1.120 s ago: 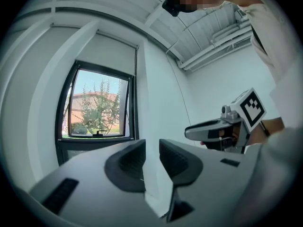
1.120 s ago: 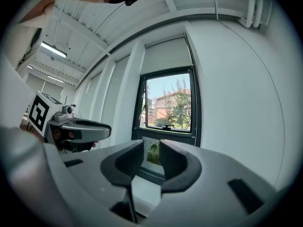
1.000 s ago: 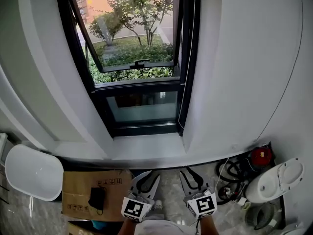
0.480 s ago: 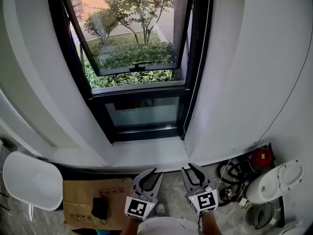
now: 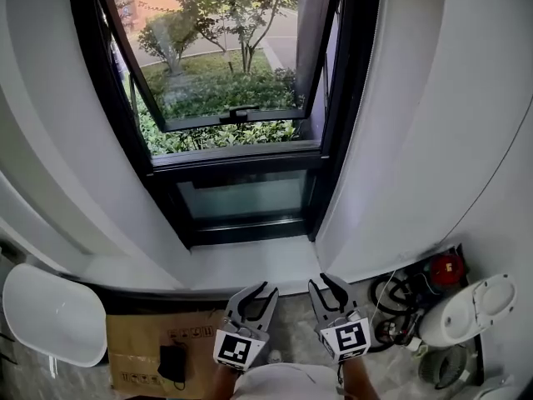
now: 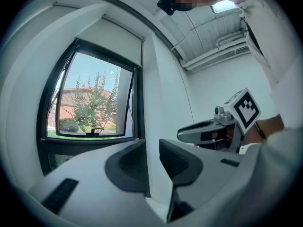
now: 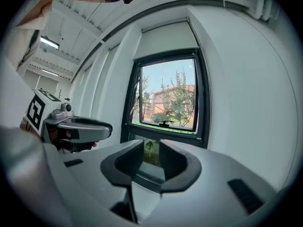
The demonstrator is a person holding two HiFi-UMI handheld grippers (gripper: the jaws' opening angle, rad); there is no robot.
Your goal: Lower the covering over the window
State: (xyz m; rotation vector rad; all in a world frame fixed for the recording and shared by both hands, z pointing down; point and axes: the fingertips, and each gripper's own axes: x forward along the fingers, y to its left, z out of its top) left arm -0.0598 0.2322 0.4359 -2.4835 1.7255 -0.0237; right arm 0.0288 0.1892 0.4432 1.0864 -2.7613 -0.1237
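Observation:
A black-framed window [image 5: 233, 115] fills the upper head view, its top sash tilted outward over green shrubs. The white roller blind [image 7: 163, 39] is rolled down only a short way above the glass, and it also shows in the left gripper view [image 6: 118, 39]. A thin cord [image 7: 207, 103] hangs along the window's right frame. My left gripper [image 5: 256, 294] and right gripper [image 5: 331, 286] hang side by side low down, just short of the white sill [image 5: 250, 265]. Both are open with nothing between their jaws. They touch neither blind nor cord.
A cardboard box [image 5: 150, 348] with a black adapter on it lies on the floor at the lower left, beside a white seat [image 5: 50, 311]. At the lower right are coiled cables [image 5: 391, 294], a red item [image 5: 445, 267] and a white appliance [image 5: 470, 311].
The head view has tilted and drawn nearer the window, which now looks larger. Both grippers have crept slightly up toward the sill, with their jaws unchanged.

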